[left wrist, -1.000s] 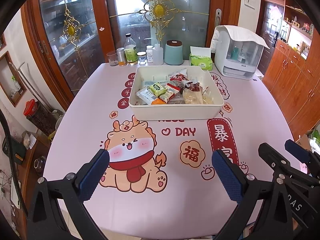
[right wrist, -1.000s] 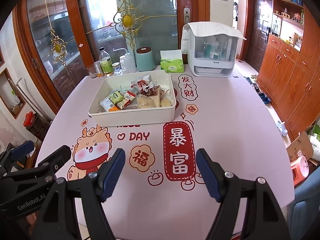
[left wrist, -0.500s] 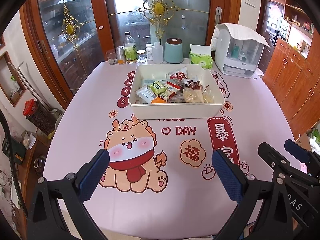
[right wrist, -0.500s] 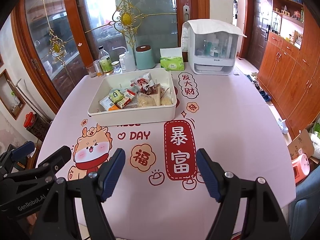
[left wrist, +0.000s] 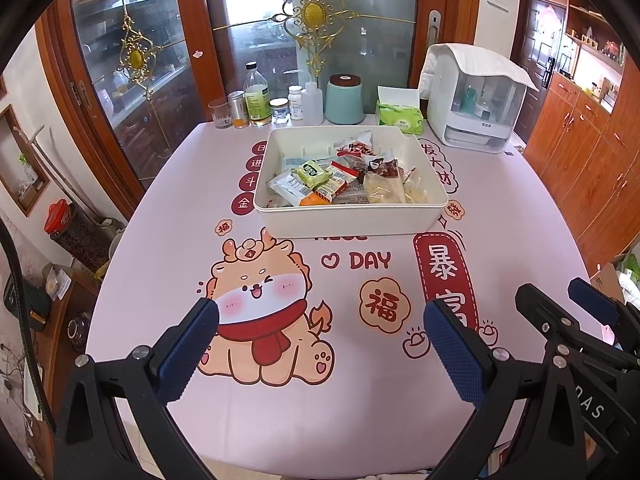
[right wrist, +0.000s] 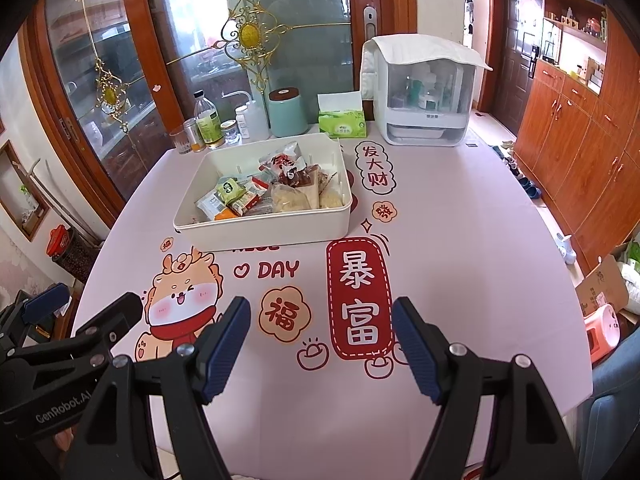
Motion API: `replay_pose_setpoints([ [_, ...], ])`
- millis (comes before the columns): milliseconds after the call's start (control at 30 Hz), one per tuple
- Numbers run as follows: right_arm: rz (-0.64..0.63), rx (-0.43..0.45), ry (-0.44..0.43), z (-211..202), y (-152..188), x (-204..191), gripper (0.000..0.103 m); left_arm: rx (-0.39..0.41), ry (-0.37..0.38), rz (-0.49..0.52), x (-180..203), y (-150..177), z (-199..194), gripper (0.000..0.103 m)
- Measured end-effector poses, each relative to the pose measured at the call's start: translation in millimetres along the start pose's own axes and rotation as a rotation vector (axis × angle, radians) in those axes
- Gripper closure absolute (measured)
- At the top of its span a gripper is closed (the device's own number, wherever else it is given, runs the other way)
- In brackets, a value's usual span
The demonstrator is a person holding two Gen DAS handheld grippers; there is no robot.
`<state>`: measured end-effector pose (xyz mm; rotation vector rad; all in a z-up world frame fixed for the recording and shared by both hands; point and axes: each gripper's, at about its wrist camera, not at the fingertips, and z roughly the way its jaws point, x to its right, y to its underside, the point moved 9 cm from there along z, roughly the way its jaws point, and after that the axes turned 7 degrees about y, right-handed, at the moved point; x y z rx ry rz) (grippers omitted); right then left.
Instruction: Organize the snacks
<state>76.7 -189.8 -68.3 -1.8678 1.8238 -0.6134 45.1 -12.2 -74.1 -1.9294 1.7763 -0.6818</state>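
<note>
A white rectangular bin [left wrist: 352,222] [right wrist: 264,234] stands past the middle of the table, and several snack packets [left wrist: 344,180] [right wrist: 272,192] lie piled inside it. My left gripper [left wrist: 320,334] hovers open over the near part of the pink cartoon tablecloth, nothing between its blue pads. My right gripper [right wrist: 320,334] is open too and empty, over the red banner print. Each gripper shows at the edge of the other's view: the right gripper [left wrist: 576,312] and the left gripper [right wrist: 76,320]. Both are well short of the bin.
Along the table's far edge stand a glass [left wrist: 221,114], a can, bottles [left wrist: 256,96], small jars, a teal canister [left wrist: 344,100], a green tissue pack [left wrist: 400,114] and a white covered organiser [left wrist: 476,100]. Wooden cabinets [right wrist: 580,136] line the right; glass doors stand behind.
</note>
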Motion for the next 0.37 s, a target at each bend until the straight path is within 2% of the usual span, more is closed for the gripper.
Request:
replay_pose_setpoints([
  [367, -0.004, -0.006, -0.001, -2.5, 6.2, -1.9, 0.029, -0.021, 0.000, -0.016, -2.6, 5.5, -0.9, 0.001],
])
